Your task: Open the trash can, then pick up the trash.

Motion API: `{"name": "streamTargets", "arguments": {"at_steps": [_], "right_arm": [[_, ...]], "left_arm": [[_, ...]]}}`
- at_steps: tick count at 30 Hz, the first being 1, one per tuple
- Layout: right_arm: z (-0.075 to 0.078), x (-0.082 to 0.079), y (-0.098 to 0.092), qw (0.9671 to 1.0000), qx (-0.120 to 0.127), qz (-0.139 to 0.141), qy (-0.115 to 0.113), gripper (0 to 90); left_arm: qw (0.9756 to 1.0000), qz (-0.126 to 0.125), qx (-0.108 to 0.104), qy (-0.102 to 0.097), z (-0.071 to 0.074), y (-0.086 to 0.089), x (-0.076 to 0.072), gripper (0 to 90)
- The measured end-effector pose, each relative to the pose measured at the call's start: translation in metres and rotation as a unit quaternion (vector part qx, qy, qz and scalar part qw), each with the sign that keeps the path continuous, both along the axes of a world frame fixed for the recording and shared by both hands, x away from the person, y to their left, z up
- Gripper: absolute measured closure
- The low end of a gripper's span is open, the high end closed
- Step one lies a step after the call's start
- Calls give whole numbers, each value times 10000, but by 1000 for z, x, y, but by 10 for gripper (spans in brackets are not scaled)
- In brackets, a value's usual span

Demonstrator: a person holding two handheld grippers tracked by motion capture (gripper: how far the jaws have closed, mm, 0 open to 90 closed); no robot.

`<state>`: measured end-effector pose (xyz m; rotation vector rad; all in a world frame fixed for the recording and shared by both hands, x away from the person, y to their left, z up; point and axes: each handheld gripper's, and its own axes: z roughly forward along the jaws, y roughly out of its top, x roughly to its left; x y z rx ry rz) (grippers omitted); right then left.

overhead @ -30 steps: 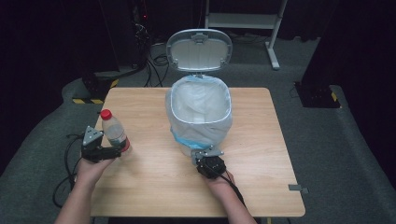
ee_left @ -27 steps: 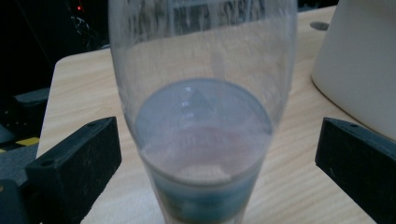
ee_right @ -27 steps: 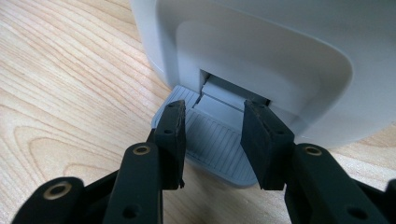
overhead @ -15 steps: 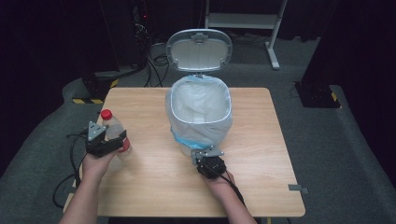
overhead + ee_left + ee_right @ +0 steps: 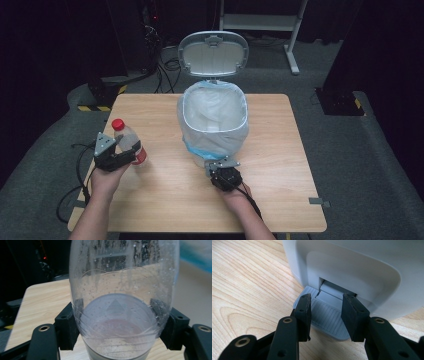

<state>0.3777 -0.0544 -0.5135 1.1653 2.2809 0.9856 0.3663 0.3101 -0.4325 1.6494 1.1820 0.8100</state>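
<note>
Your left hand-held gripper (image 5: pixel 119 154) pinches the bottle (image 5: pixel 128 142) above the table (image 5: pixel 165 200). Your right hand-held gripper (image 5: pixel 325 315) presses the bin's (image 5: pixel 215 125) pedal (image 5: pixel 324 315), jaws spread.

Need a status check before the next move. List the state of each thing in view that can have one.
bottle: upright, red cap on, clamped low on its body
left gripper: shut on the bottle
right gripper: jaws apart, pressing down on the pedal
bin lid: raised open
bin: open, lined with a bag

Wooden table (image 5: pixel 165 200) under pedal bin (image 5: pixel 215 127)
</note>
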Motion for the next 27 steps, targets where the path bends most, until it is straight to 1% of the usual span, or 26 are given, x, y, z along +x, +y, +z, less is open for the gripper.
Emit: {"name": "streamTargets", "arguments": {"at_steps": [2, 3, 4, 6, 7, 9, 11, 13, 15, 17, 19, 22, 27], "right_arm": [[0, 0, 0, 10000, -7, 21, -7, 599], [0, 1, 0, 10000, -7, 28, -6, 599], [0, 1, 0, 10000, -7, 34, -3, 599], [0, 1, -1, 10000, -16, 49, -9, 599], [0, 1, -1, 10000, -16, 49, -9, 599], [0, 1, -1, 10000, -10, 39, -12, 599], [0, 1, -1, 10000, -5, 37, -8, 599], [0, 1, -1, 10000, -7, 37, -7, 599], [0, 1, -1, 10000, 10, 36, -5, 599], [0, 0, -1, 10000, 8, 33, -9, 599], [0, 0, -1, 10000, 6, 35, -10, 599], [0, 1, -1, 10000, 4, 41, -10, 599], [0, 0, -1, 10000, -2, 34, -18, 599]], "left_arm": [[9999, -83, -1, -69, 4, -7, -4, 293], [9999, -83, -1, -69, 4, -7, -4, 294], [9998, -158, -3, -123, 8, -13, -7, 294], [9996, -214, 5, -191, 13, -19, -11, 294], [9996, -214, 5, -191, 13, -19, -11, 294], [9989, -325, -31, -341, 20, -29, -17, 294], [9987, -356, -34, -377, 21, -31, -18, 294], [9980, -438, -34, -456, 26, -38, -20, 295], [9968, -551, -59, -573, 31, -46, -24, 294], [9961, -618, -81, -631, 35, -51, -25, 294], [9956, -646, -89, -668, 37, -53, -26, 294], [9940, -721, -202, -798, 44, -58, -29, 294], [9915, -764, -274, -1012, 54, -65, -35, 294]]}}
